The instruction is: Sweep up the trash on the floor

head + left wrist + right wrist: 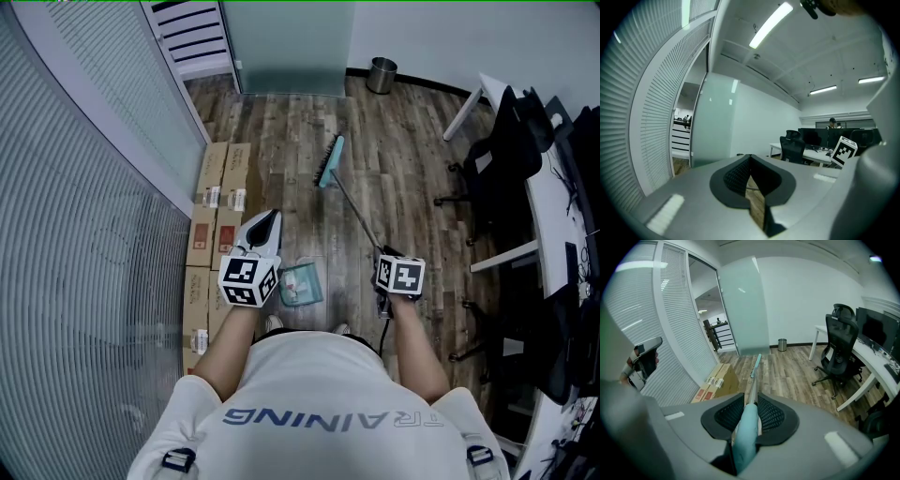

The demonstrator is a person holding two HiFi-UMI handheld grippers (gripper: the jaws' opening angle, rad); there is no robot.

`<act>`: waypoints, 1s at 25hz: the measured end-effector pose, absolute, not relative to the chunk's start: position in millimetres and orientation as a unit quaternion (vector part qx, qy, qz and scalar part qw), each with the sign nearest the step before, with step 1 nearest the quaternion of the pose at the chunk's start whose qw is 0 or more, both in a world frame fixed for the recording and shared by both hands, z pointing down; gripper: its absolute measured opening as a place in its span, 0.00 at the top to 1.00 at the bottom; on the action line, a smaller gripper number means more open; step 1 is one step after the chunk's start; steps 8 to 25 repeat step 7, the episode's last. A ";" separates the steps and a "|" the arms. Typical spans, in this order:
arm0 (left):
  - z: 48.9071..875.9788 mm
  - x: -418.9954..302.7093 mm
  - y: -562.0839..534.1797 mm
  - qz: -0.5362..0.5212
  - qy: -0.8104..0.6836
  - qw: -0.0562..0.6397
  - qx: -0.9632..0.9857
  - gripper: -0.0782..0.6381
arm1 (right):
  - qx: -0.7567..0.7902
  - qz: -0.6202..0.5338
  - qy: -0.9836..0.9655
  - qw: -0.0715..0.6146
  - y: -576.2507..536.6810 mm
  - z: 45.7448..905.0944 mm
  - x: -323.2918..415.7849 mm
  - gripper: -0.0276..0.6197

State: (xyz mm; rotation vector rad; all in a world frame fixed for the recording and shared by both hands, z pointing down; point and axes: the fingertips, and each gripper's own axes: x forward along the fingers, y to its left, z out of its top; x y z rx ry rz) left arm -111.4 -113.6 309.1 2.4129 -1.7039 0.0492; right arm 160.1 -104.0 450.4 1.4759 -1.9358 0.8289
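**Head view**
- Floor [281, 141]: wood-look planks, mottled brown and grey.
- Broom [330, 161]: flat teal head with dark bristles, well ahead of you. You cannot tell whether it touches the floor. A thin metal shaft slants back to your right gripper [384, 255].
- Dustpan [302, 284]: teal and squarish, low by your shoes, just beside your left gripper [267, 225]. There are pale bits inside it, too small to tell.
- Left gripper: white-and-black shell, pointing away from you, near the boxes [216, 225].
- Boxes: flat brown cardboard in a double row along the ribbed blinds [84, 234].
- Bin [382, 75]: small, round, metal, by the far wall.
- Chair [492, 150]: black, beside the white table [547, 204] on your right.

**Left gripper view**
- Jaws: together. The shells are smooth and grey, and the black dimpled pads meet along one seam.
- Nothing shows gripped between the pads. A sliver of plank floor shows below the seam.
- Surroundings: curved slatted blinds on the left, a frosted glass panel [712, 126] ahead, and strip lights on the ceiling. The right gripper's marker cube is at the right.

**Right gripper view**
- Jaws: clamped on the broom's teal grip, a smooth rounded sleeve. A black mesh pad presses on each side of it.
- Broom: the bare metal shaft runs forward from the grip to the teal head, out over the planks.
- Boxes: to the left of the shaft.
- Bin: by the far wall.
- Chair and table: on the right.
- Left gripper: at the left edge, against the blinds.
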 end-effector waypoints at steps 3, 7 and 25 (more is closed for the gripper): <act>308.8 -110.9 -112.5 0.016 -0.572 0.094 0.815 0.89 | 0.551 0.307 -0.723 0.280 -103.1 448.5 159.4 0.79; 311.3 -112.0 -110.5 0.016 -0.570 0.097 0.816 0.89 | 0.546 0.313 -0.727 0.273 -101.5 451.0 154.3 0.80; 311.3 -112.0 -110.5 0.016 -0.570 0.097 0.816 0.89 | 0.546 0.313 -0.727 0.273 -101.5 451.0 154.3 0.80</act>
